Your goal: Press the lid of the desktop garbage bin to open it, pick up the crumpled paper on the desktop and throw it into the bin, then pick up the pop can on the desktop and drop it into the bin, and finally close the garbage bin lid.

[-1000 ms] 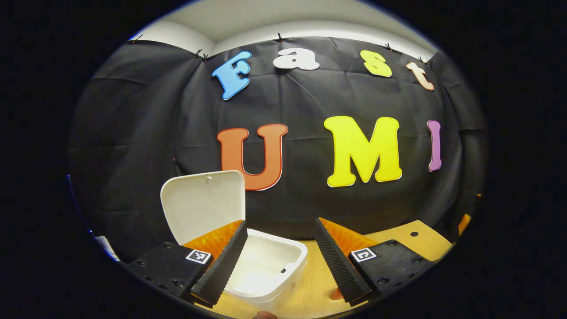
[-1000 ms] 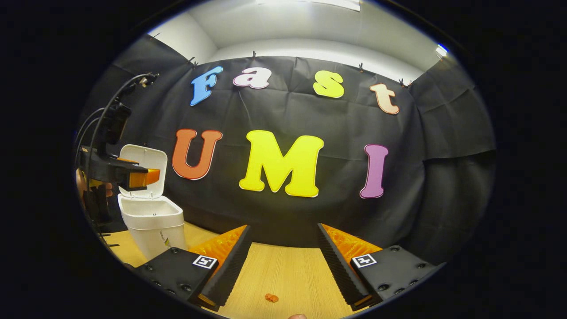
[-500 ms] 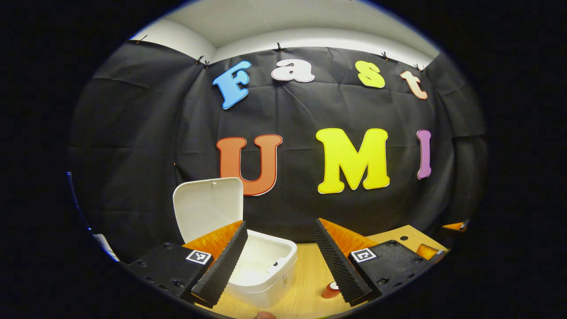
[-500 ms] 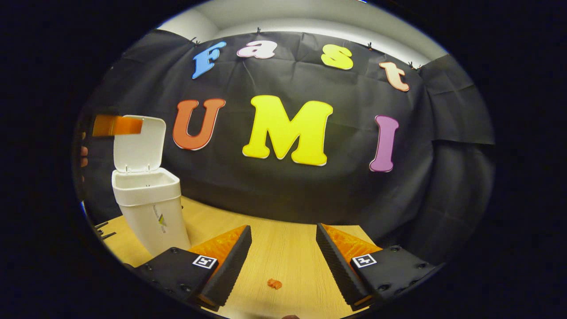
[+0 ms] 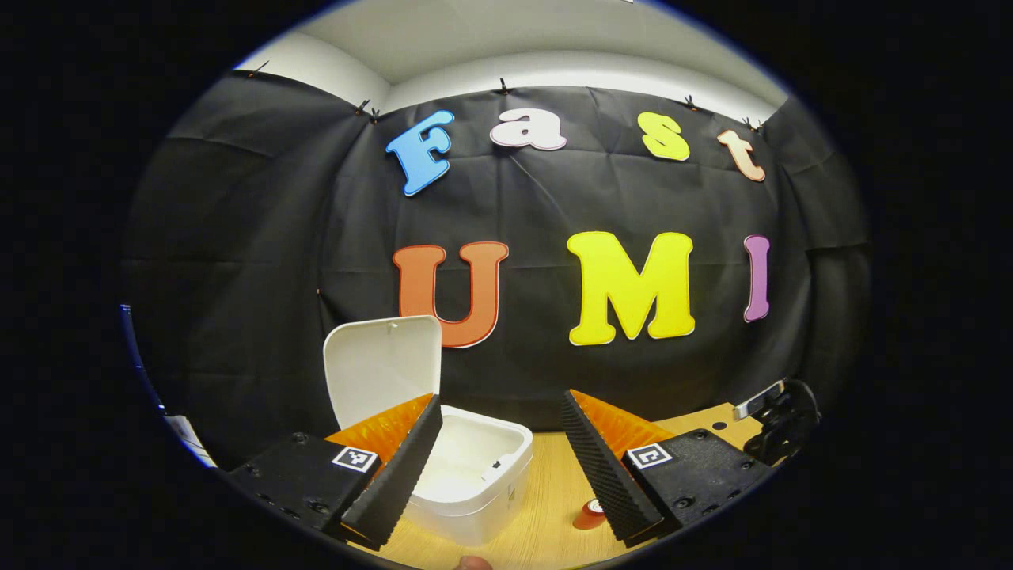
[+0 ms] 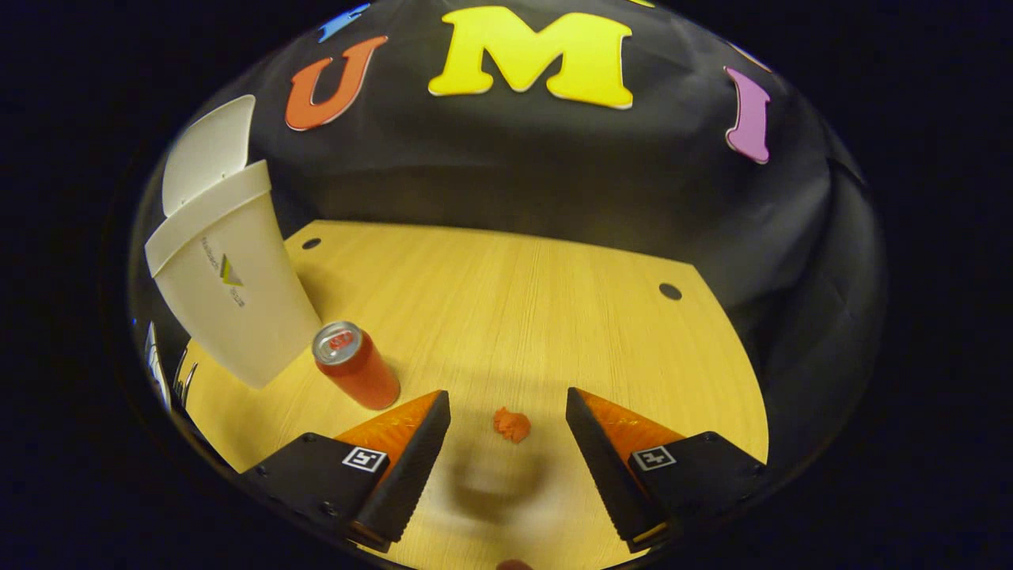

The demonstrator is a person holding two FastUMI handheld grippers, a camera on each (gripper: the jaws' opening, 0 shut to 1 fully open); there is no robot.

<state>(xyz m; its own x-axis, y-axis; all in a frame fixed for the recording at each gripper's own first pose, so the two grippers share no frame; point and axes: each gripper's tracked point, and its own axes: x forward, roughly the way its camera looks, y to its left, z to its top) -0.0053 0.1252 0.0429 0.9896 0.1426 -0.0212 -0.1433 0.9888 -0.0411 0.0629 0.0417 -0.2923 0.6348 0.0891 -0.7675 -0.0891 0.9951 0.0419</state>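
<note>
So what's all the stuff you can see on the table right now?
bin: one, white, far left of the table, lid up
can: one, red, upright beside the bin
paper: one ball, orange, near middle of the table
table: one, light wood, with round holes
left gripper: fingers open, above the bin's front edge
right gripper: fingers open, tilted down, paper between them, not touching

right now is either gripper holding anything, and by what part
Nothing is held. The right gripper is open above the crumpled paper; the left gripper is open by the bin.
</note>
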